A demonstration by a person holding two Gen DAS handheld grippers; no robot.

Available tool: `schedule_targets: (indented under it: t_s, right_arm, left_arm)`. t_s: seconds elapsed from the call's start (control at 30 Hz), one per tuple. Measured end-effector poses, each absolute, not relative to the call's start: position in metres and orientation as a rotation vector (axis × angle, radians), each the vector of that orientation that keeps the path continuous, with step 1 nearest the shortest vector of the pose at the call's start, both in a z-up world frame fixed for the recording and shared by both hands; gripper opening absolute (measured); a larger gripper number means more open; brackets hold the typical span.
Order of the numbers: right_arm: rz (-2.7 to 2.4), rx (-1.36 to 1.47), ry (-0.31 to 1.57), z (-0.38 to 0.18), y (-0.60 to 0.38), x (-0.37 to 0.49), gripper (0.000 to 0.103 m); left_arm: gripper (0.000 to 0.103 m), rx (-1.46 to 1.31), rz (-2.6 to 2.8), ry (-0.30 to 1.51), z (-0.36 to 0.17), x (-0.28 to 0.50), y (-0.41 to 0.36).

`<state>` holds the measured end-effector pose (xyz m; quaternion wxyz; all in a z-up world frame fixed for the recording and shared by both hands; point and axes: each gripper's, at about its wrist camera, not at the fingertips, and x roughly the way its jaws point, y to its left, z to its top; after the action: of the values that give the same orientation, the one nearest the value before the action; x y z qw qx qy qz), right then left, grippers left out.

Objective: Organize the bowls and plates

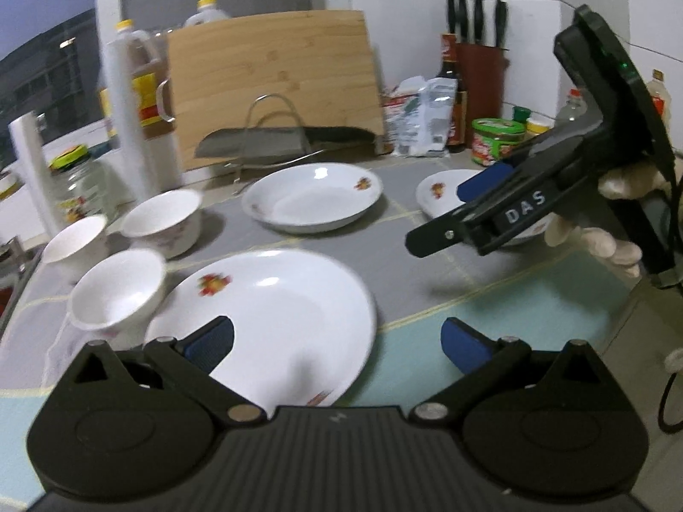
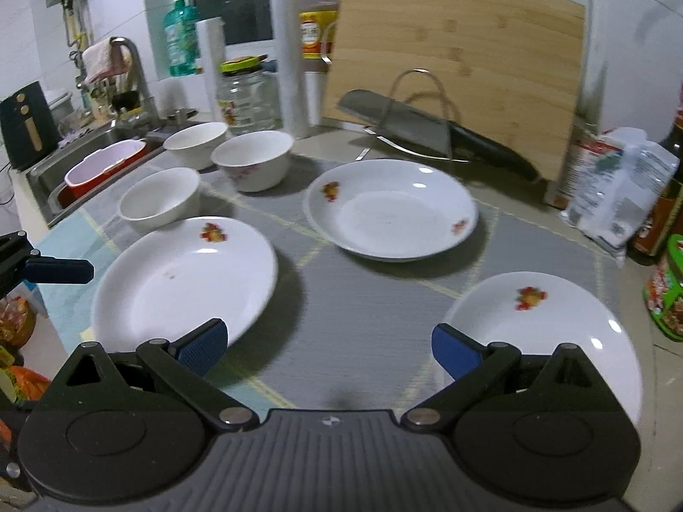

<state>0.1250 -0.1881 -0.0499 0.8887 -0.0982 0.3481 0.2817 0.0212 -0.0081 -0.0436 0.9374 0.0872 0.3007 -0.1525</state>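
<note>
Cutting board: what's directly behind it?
Behind the cutting board, oil jugs poke out at its left edge. Anything lower behind the board is hidden.

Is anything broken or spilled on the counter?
Nothing broken or spilled. The only odd thing is a big cleaver lying tilted on a wire rack, leaning by the cutting board, behind the plates.

Glossy glazed crockery on matt woven cloth
Plates (image 2: 390, 209) and bowls (image 2: 252, 164) smooth, shiny white ceramic; mat (image 2: 354, 294) grey, ribbed, dull; cutting board (image 2: 461, 51) pale grained wood; rack (image 2: 416, 115) bright wire metal; gripper (image 2: 328, 347) matt black plastic, textured blue pads (image 2: 454, 352)
</note>
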Motion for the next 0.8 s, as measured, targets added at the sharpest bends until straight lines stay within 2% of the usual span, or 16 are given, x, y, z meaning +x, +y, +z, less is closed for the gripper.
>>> schedule_targets:
  t_s: [0.37, 0.8]
  right_arm:
    - [0.622, -0.203, 0.793, -0.067, -0.142, 0.121, 0.103]
    - [0.608, -0.150, 0.879, -0.099, -0.106, 0.127, 0.103]
  left_arm:
    - [0.103, 0.143, -0.246, 0.693, -0.070, 0.011, 0.059]
    - [0.103, 0.185, -0.428, 0.751, -0.103, 0.036, 0.090]
